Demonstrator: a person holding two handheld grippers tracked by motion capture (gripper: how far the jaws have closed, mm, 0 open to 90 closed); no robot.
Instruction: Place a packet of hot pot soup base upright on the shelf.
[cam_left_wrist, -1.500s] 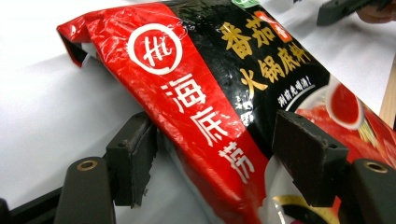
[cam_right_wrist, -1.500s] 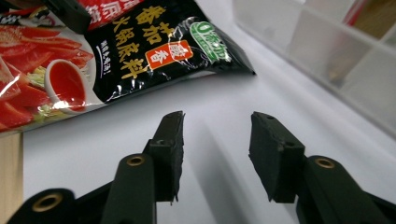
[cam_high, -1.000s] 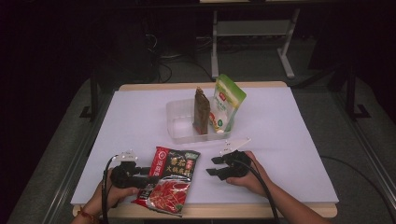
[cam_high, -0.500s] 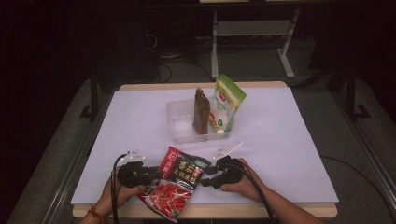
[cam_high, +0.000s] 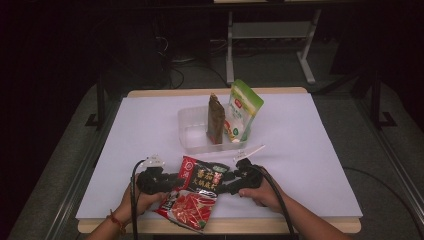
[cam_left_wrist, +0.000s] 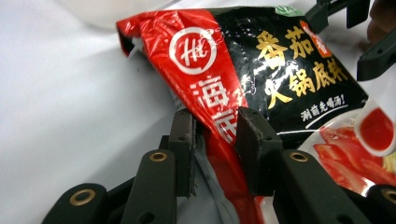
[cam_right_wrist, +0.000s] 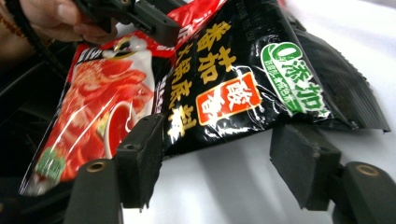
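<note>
A red and black soup-base packet (cam_high: 197, 192) lies at the table's front edge, its top raised a little. My left gripper (cam_high: 172, 180) is at its left side; in the left gripper view (cam_left_wrist: 217, 123) the pads are clamped on the packet's (cam_left_wrist: 261, 70) red edge after just closing, then easing slightly. My right gripper (cam_high: 227, 181) is at the packet's right edge. In the right gripper view (cam_right_wrist: 219, 140) its jaws have just been opening and stand wide, with the black end of the packet (cam_right_wrist: 224, 79) just beyond them, untouched by either pad.
A clear plastic tub (cam_high: 192, 135) stands mid-table with a brown pouch (cam_high: 216, 119) and a green and white pouch (cam_high: 243, 111) upright in it. A thin white strip (cam_high: 251, 150) lies in front of the tub. The white table surface (cam_high: 310, 150) is bare on both sides.
My left gripper has moved right and shut on the packet, which has shifted right with it. My right gripper has moved left to the packet's right edge and its jaws have spread.
</note>
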